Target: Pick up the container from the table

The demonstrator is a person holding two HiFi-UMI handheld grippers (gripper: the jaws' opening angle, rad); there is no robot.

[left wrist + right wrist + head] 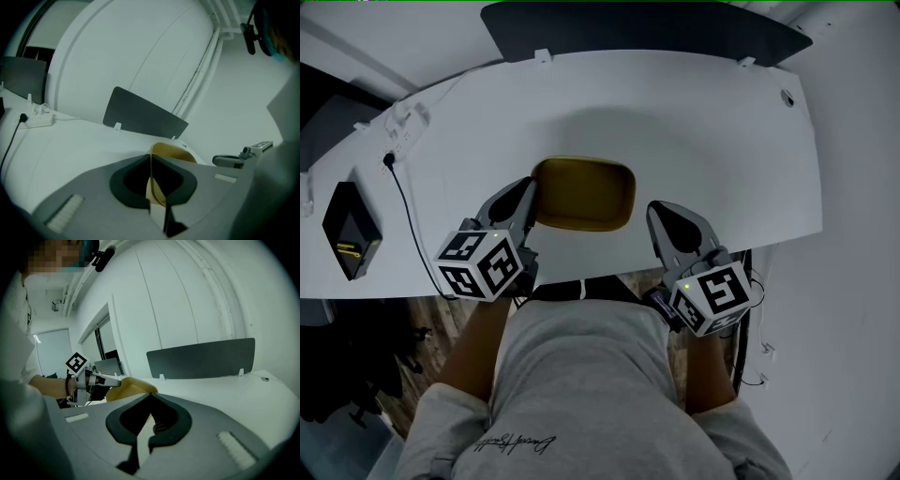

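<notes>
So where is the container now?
Head view, centre: the container is over the table's near side, left rim in the left gripper's fingers, right gripper beside it.

Grey sweatshirt [581, 375]; grey left gripper [528, 190] and right gripper [656, 214], black-and-white marker cubes [480, 264].

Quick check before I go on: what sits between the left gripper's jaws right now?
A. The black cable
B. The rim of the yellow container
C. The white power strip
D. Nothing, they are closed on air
B: the left gripper view shows the left gripper with its jaws closed on the thin rim of the yellow container.
</notes>
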